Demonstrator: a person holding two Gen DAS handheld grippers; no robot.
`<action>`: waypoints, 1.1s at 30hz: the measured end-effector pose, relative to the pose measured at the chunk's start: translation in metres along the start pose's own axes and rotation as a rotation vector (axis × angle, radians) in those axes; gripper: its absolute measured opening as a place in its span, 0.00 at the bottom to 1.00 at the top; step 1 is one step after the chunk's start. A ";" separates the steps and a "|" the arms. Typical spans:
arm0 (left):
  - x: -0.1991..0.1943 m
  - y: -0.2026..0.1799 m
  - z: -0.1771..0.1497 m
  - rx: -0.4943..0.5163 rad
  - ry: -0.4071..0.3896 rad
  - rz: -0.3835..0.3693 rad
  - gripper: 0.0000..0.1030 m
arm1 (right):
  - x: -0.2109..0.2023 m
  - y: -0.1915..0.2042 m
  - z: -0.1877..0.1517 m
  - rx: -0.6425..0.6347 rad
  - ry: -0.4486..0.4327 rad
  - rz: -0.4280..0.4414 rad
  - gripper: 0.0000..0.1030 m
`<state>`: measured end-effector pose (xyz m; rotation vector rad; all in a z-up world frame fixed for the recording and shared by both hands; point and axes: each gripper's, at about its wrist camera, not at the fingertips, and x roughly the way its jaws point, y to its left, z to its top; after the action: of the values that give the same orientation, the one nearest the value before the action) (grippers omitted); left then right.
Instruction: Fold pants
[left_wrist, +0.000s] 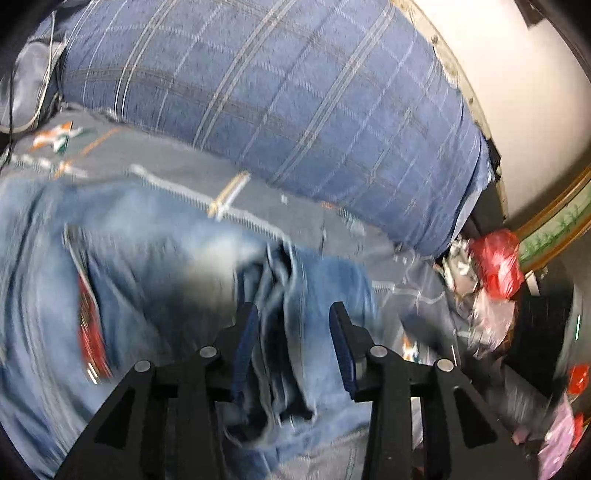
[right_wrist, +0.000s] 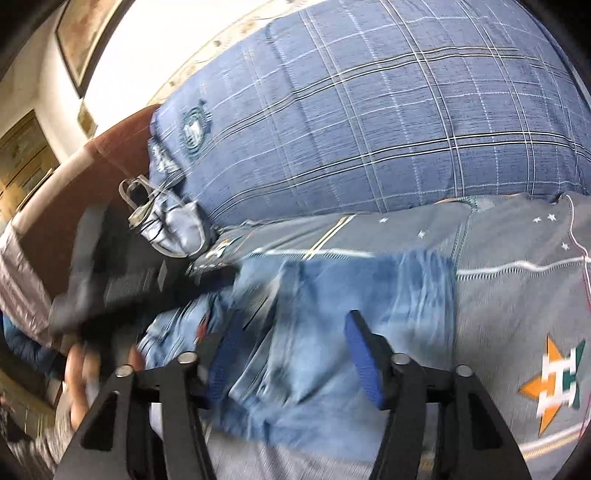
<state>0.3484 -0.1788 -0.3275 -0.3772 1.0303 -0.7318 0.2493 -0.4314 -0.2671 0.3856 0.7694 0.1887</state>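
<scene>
Both grippers' jaws parted, unclenched, light-blue jeans (left_wrist: 155, 258) bunched loosely between them.

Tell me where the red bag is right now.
Only the left wrist view shows the red bag, at the right edge, beyond the bed's corner, just past the end of the plaid pillow and beside the wall.

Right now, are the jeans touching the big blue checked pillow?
Apart. In the right wrist view a strip of grey bedsheet lies between the jeans and the pillow.
</scene>
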 end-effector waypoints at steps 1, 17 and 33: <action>0.001 -0.001 -0.008 0.002 0.001 0.008 0.37 | 0.006 0.001 0.003 0.007 0.018 0.009 0.43; 0.008 0.018 -0.053 0.069 0.063 0.217 0.18 | 0.113 0.049 0.001 -0.084 0.274 -0.093 0.43; -0.080 0.033 -0.051 -0.033 -0.097 0.310 0.47 | 0.008 0.042 -0.059 -0.161 0.156 -0.220 0.64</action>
<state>0.2910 -0.0970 -0.3211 -0.2700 0.9822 -0.4145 0.2119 -0.3743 -0.2935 0.1325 0.9370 0.0740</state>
